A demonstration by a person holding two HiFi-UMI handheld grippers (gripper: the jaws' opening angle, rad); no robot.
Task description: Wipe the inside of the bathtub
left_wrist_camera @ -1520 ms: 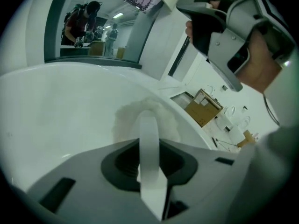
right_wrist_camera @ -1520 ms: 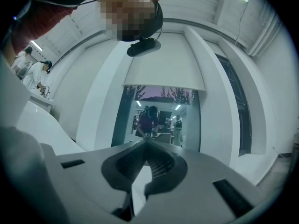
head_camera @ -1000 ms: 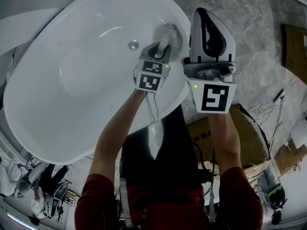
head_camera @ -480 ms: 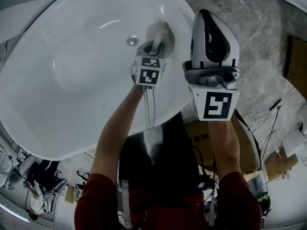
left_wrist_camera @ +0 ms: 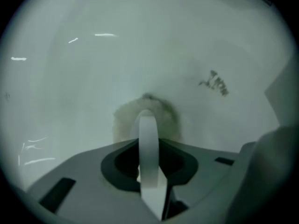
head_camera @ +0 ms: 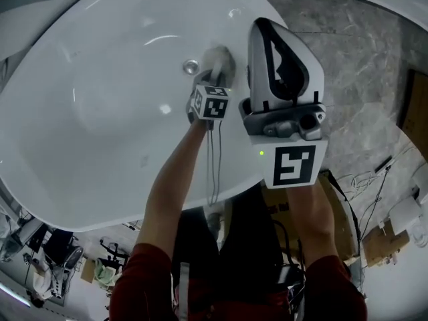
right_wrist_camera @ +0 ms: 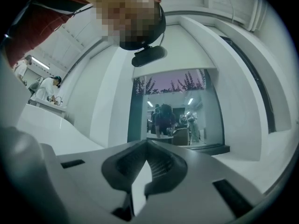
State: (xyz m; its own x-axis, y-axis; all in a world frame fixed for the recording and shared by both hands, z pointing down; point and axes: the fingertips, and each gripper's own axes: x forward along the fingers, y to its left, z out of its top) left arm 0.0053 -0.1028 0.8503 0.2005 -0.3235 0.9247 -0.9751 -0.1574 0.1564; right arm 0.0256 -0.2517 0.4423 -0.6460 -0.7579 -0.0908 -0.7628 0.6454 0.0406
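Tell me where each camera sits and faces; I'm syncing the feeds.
Head view: on the person's head, steeply down into the tub; both arms, left gripper, right gripper show.
Left gripper view: on that gripper, facing the tub wall; tongs shut on a pad.
Right gripper view: on that gripper, tilted up at a window; tongs shut, empty; person's head camera above.
Shared: head and left gripper views both show tub and pad.

One bathtub (head_camera: pixel 100 119), one drain (head_camera: pixel 191 65), one cloth (head_camera: pixel 225 55), two tools (head_camera: pixel 214 72) (head_camera: pixel 271 29).
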